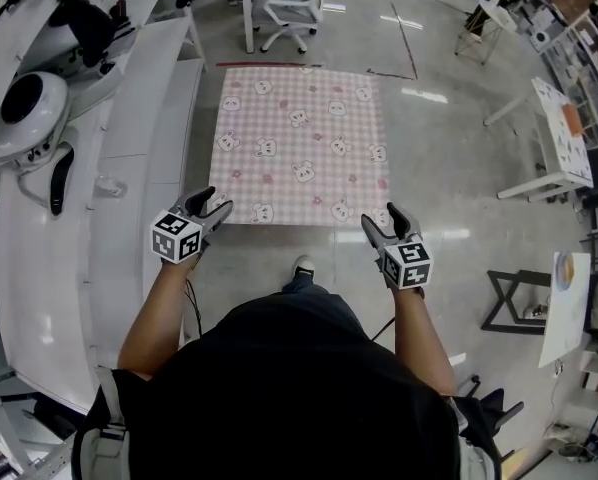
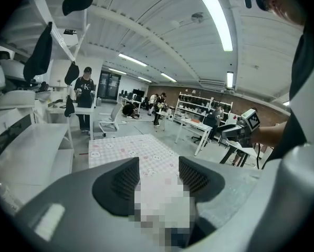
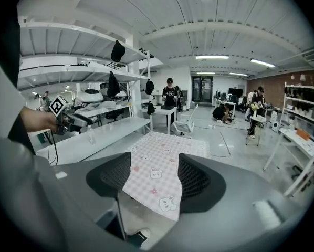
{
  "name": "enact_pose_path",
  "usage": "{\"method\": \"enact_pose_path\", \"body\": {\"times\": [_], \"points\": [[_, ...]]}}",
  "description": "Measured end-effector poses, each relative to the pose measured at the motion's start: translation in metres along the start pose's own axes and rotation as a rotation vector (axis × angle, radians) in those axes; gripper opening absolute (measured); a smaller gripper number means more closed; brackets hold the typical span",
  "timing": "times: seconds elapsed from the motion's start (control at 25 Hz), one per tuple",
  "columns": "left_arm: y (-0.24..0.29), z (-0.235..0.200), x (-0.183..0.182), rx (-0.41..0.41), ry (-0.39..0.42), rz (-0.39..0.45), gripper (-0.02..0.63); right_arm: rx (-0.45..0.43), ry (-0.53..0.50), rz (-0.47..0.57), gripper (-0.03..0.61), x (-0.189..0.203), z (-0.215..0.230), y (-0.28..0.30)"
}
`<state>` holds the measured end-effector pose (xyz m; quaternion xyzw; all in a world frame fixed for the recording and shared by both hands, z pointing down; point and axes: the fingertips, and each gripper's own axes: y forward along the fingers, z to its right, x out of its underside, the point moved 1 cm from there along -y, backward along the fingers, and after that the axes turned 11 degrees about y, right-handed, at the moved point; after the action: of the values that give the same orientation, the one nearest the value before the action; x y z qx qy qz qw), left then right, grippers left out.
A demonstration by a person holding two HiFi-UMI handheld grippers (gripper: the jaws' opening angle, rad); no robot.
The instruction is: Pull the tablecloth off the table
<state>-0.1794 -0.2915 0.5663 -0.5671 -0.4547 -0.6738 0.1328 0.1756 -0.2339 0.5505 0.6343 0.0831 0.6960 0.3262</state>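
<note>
The pink checked tablecloth [image 1: 301, 148] with bunny prints lies flat, covering its tabletop. The left claw [image 1: 212, 200] hovers at the cloth's near left corner and the right claw [image 1: 382, 218] at its near right corner. Both are spread, pinching nothing.

One tablecloth [image 1: 301, 148], two grippers [image 1: 217, 200] [image 1: 379, 214], one office chair [image 1: 291, 8]

Tablecloth [image 1: 301, 148]: hides the whole table top; one table leg [image 3: 119, 214] shows. Near edge blurred over in the left gripper view.
Shelf goods [image 3: 304, 135], far right: too small to tell.
Person's legs: behind own torso [image 1: 299, 388].
</note>
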Motion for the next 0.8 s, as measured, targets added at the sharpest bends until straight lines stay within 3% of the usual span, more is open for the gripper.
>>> {"method": "enact_pose_path", "body": {"times": [0.12,0.24,0.4,0.64,0.8], "points": [[0.015,-0.004,0.004,0.003,0.003,-0.024,0.233,0.016,-0.061,-0.050,0.314,0.011,0.011,0.013],[0.032,0.000,0.009,0.007,0.059,-0.071,0.233,0.028,-0.130,-0.104,0.314,0.024,0.021,0.026],[0.050,0.008,0.019,0.006,0.193,-0.159,0.233,0.042,-0.245,-0.160,0.314,0.038,0.028,0.040],[0.071,0.021,0.045,0.019,0.456,-0.304,0.235,0.061,-0.410,-0.229,0.311,0.050,0.035,0.056],[0.079,0.030,0.068,0.043,0.542,-0.379,0.235,0.053,-0.460,-0.274,0.310,0.070,0.037,0.065]]}}
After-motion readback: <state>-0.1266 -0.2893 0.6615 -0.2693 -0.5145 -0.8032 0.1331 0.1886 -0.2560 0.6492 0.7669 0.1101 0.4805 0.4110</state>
